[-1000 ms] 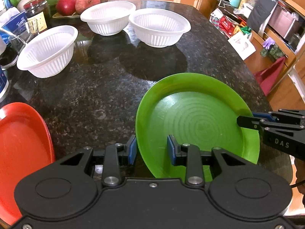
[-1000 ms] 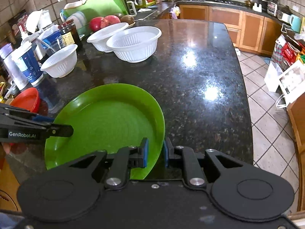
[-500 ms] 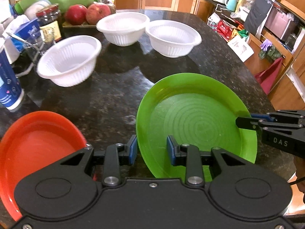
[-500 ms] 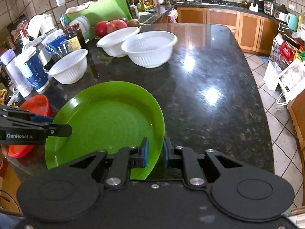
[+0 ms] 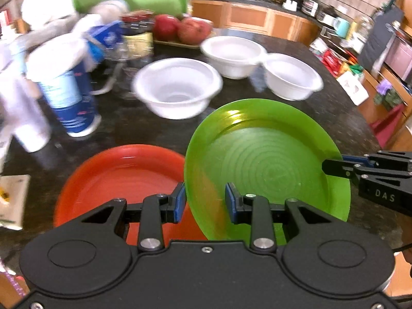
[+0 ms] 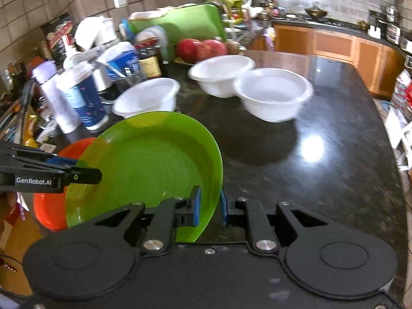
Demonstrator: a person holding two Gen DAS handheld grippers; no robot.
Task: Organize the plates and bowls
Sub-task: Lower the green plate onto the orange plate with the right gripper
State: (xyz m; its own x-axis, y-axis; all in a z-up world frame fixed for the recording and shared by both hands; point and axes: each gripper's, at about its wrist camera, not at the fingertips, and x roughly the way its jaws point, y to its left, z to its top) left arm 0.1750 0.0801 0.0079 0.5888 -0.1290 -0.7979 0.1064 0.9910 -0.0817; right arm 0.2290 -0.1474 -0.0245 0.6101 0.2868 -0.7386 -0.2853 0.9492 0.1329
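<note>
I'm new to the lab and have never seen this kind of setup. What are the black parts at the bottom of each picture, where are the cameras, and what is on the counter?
There is no robot arm here. A person holds a two-finger gripper in each hand, and a fisheye camera on each one looks forward along its fingers. One picture comes from the left gripper, the other from the right gripper; each also shows the other tool reaching in from the side.

Together they carry a green plate by its rim, one on each side. The right one is pinched shut on the rim. The left one straddles the rim, but I cannot tell if its pads press on it.

On the dark stone counter lie an orange plate, partly under the green one, three white bowls, and red fruit among jars and bottles behind.
</note>
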